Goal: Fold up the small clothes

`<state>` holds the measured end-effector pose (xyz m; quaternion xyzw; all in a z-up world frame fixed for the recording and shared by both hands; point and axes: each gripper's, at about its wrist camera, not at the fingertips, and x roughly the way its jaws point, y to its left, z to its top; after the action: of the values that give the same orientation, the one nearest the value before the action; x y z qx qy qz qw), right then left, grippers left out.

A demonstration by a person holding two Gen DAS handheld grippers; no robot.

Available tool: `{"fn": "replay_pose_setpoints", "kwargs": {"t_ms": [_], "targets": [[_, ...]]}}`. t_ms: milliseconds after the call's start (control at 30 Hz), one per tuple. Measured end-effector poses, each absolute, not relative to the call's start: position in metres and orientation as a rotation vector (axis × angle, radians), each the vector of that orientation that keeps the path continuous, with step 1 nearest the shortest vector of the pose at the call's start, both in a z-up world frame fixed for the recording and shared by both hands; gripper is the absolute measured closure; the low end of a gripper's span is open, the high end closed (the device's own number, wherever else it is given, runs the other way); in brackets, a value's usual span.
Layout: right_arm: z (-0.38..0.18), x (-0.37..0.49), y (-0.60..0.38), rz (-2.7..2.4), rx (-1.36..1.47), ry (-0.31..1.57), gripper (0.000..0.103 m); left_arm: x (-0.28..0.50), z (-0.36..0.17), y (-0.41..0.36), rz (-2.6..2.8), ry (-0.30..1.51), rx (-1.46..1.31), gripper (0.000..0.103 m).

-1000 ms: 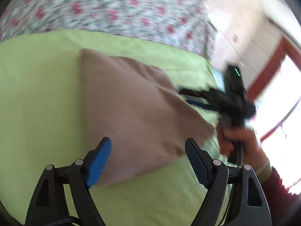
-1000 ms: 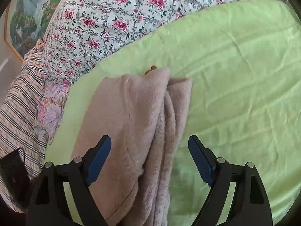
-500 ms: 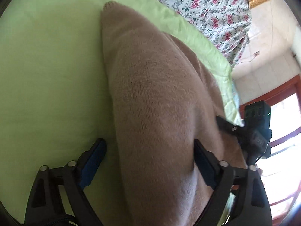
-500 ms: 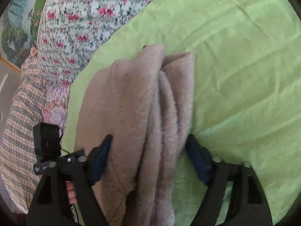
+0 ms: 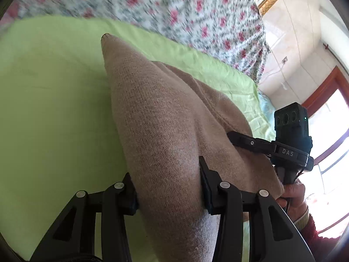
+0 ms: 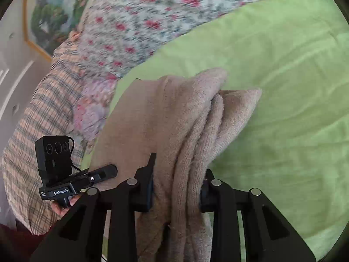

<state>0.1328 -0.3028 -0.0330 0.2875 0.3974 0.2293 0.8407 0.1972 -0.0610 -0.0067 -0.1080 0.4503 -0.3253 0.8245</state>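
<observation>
A folded beige knit garment [image 5: 161,118] lies on a green sheet [image 5: 48,100]. My left gripper [image 5: 168,187] is shut on its near end. In the right wrist view the same garment [image 6: 174,118] shows several thick folded layers, and my right gripper [image 6: 177,187] is shut on that bundle. The right gripper also shows in the left wrist view [image 5: 268,146], at the garment's right edge. The left gripper shows in the right wrist view [image 6: 87,179], at the garment's left edge. The garment's far end rests on the sheet.
A floral cover [image 5: 174,6] lies beyond the green sheet [image 6: 283,87]. A plaid cloth [image 6: 39,118] lies at the left. A framed picture [image 6: 45,15] hangs on the wall. A red-framed window [image 5: 327,100] is at the right.
Both grippers moved onto the garment's near edges and closed from wide open to shut on it. The near end of the garment has lifted slightly.
</observation>
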Motion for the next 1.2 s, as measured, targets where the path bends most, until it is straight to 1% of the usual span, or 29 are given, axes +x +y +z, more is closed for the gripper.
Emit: {"fn": "replay_pose_setpoints", "kwargs": {"t_ms": [133,267,300,333,367,400,467,533,667,767,800,833,867,900,933,1000,1067,1200], "targets": [[-0.043,0.134,-0.249,0.590,0.628,0.852,0.072,0.167,0.002,0.003,-0.612,0.927,-0.205,0.059],[-0.068,0.137,-0.211,0.610,0.613,0.925,0.072,0.149,-0.018,0.041,-0.545,0.948,-0.202,0.058],[-0.074,0.137,-0.205,0.545,0.584,0.935,0.071,0.147,-0.027,0.047,-0.527,0.973,-0.199,0.055],[-0.080,0.135,-0.200,0.512,0.560,0.946,0.068,0.144,-0.036,0.050,-0.514,0.994,-0.193,0.051],[-0.083,0.134,-0.199,0.504,0.566,0.947,0.063,0.141,-0.040,0.053,-0.511,0.994,-0.195,0.048],[-0.084,0.132,-0.202,0.496,0.587,0.944,0.062,0.135,-0.040,0.059,-0.522,0.974,-0.215,0.046],[-0.083,0.130,-0.210,0.462,0.605,0.955,0.053,0.130,-0.034,0.066,-0.537,0.949,-0.230,0.040],[-0.073,0.126,-0.221,0.394,0.588,0.938,0.048,0.130,-0.028,0.075,-0.532,0.921,-0.244,0.033],[-0.042,0.130,-0.230,0.330,0.531,0.852,0.048,0.144,-0.024,0.091,-0.483,0.911,-0.269,0.031],[-0.034,0.155,-0.228,0.346,0.537,0.846,0.048,0.160,-0.025,0.098,-0.428,0.928,-0.313,0.031],[-0.037,0.168,-0.225,0.337,0.540,0.870,0.049,0.166,-0.026,0.100,-0.400,0.937,-0.329,0.030],[-0.041,0.179,-0.223,0.328,0.556,0.888,0.062,0.171,-0.027,0.099,-0.381,0.949,-0.330,0.031],[-0.044,0.186,-0.220,0.340,0.576,0.905,0.084,0.176,-0.029,0.098,-0.360,0.960,-0.323,0.032],[-0.047,0.191,-0.218,0.348,0.587,0.920,0.092,0.177,-0.028,0.096,-0.342,0.959,-0.309,0.036],[-0.042,0.189,-0.217,0.332,0.566,0.897,0.094,0.176,-0.026,0.090,-0.331,0.956,-0.287,0.042],[-0.032,0.180,-0.217,0.301,0.516,0.841,0.095,0.174,-0.023,0.076,-0.323,0.950,-0.226,0.046],[-0.038,0.173,-0.225,0.253,0.496,0.840,0.095,0.170,-0.026,0.066,-0.324,0.952,-0.176,0.046],[-0.067,0.178,-0.231,0.247,0.537,0.900,0.095,0.168,-0.036,0.058,-0.328,0.972,-0.156,0.046]]}}
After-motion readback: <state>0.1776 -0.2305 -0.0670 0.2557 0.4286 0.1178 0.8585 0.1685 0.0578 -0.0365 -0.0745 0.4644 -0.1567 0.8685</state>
